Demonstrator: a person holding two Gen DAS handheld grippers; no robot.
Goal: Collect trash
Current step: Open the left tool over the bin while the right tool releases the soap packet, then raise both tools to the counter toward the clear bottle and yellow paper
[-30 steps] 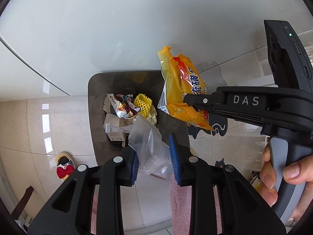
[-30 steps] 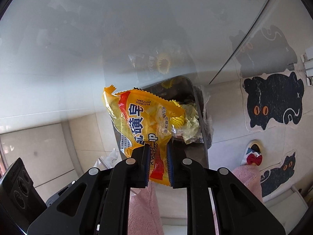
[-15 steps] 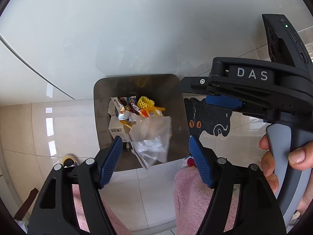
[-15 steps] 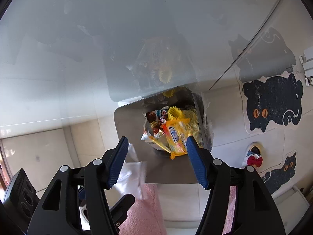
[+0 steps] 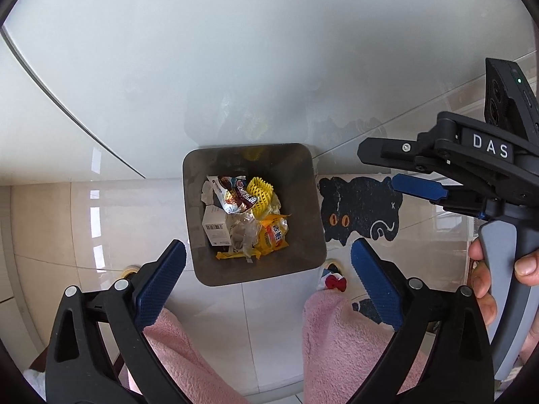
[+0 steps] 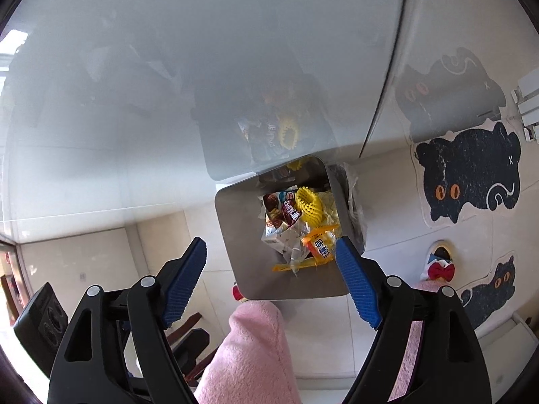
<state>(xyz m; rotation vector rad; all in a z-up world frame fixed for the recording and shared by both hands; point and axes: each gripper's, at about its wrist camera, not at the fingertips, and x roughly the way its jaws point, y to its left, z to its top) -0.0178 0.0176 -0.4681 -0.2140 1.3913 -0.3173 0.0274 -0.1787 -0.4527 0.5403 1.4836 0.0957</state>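
A grey square trash bin [image 5: 303,202] stands on the floor below, also in the right wrist view [image 6: 232,222]. Inside lie the yellow snack bag [image 5: 274,234], a clear plastic bag [image 5: 241,232], a yellow foam net [image 5: 258,195], a dark wrapper [image 5: 235,195] and a white box [image 5: 214,222]. The snack bag [image 6: 320,247] shows in the right wrist view too. My left gripper [image 5: 267,277] is open and empty above the bin's near edge. My right gripper [image 6: 269,274] is open and empty above the bin; it shows from the side in the left wrist view [image 5: 404,168].
A white glossy table edge [image 5: 235,67] overhangs the bin's far side. Black cat-shaped mats [image 6: 468,178] lie on the tiled floor right of the bin. A slipper with a red bow [image 6: 439,267] and pink-trousered legs [image 6: 249,353] are below the grippers.
Both grippers opened. The yellow snack bag fell from the right gripper and the clear plastic bag from the left gripper into the bin. Both grippers pulled back and higher.
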